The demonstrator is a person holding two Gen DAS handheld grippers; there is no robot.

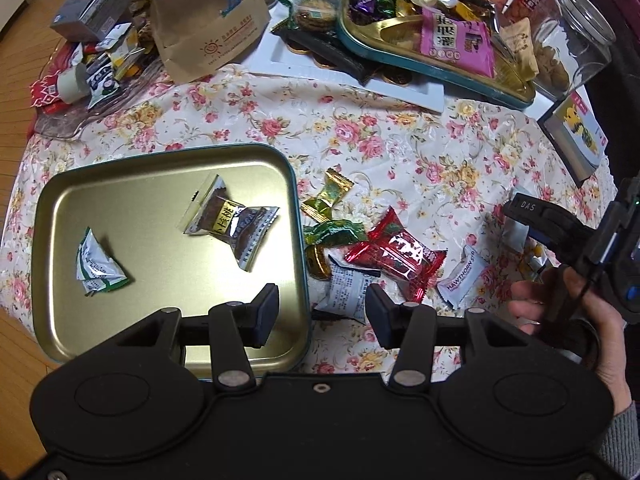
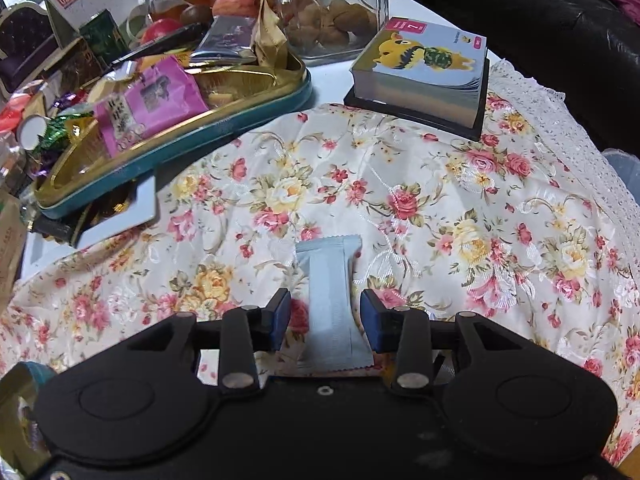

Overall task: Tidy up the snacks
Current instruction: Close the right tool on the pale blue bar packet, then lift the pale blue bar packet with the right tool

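A gold tin tray (image 1: 120, 184) lies on the floral cloth and holds a brown snack packet (image 1: 230, 220) and a green-white packet (image 1: 98, 268). My left gripper (image 1: 322, 314) is open and empty, hovering over the tray's right rim and a white printed packet (image 1: 346, 290). Loose snacks lie to the right: a red packet (image 1: 394, 254), green-gold candies (image 1: 330, 216) and a white Hawthorn packet (image 1: 460, 276). My right gripper (image 2: 325, 320) is open, its fingers on either side of a pale blue-grey packet (image 2: 330, 300) lying on the cloth. The right gripper also shows at the left wrist view's right edge (image 1: 520, 216).
A teal-rimmed gold tray (image 2: 192, 140) heaped with snacks rests on a white tray (image 1: 360, 80) at the back. A glass jar (image 2: 340, 8) and a card block (image 2: 424, 72) stand at the back right. A paper bag (image 1: 208, 20) and boxes crowd the back left.
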